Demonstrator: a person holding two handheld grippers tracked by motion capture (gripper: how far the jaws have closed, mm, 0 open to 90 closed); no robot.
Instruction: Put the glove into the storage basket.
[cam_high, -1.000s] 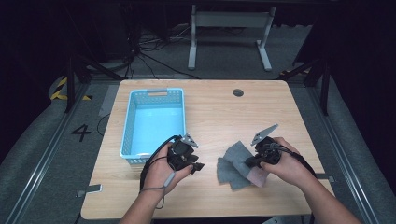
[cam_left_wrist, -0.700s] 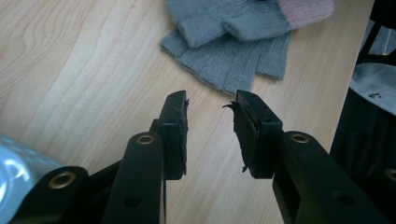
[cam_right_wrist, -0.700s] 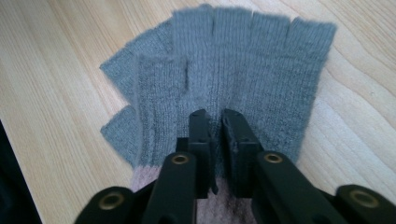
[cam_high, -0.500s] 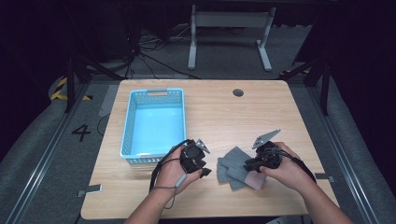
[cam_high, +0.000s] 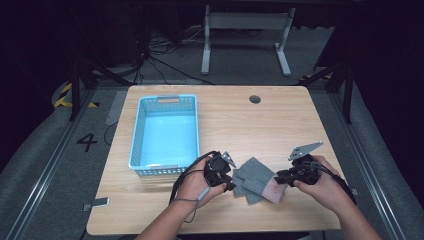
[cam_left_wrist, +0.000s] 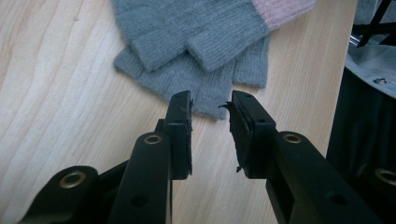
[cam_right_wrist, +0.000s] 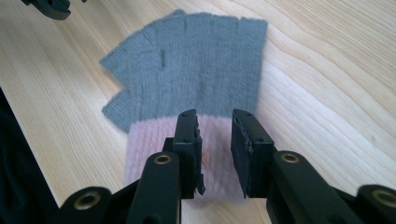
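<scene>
Two grey fingerless gloves (cam_high: 251, 179) with a pink cuff (cam_high: 274, 191) lie stacked flat on the wooden table. My left gripper (cam_high: 231, 183) is at their finger end. In the left gripper view its jaws (cam_left_wrist: 211, 112) stand apart and have just been closing, with the lower glove's edge (cam_left_wrist: 205, 100) at their tips, not pinched. My right gripper (cam_high: 280, 176) is at the cuff end. In the right gripper view it (cam_right_wrist: 215, 128) hovers over the pink cuff (cam_right_wrist: 149, 140), and its jaws have just been opening with nothing pressed between them.
A light blue plastic basket (cam_high: 134, 136) stands on the table's left half, just left of my left hand. The table's near edge runs close behind both hands. A round cable hole (cam_high: 255, 99) is at the back of the table.
My left gripper moved right from beside the basket to the gloves' finger end. My right gripper shifted slightly toward the near edge, and its jaws now stand apart over the cuff.
</scene>
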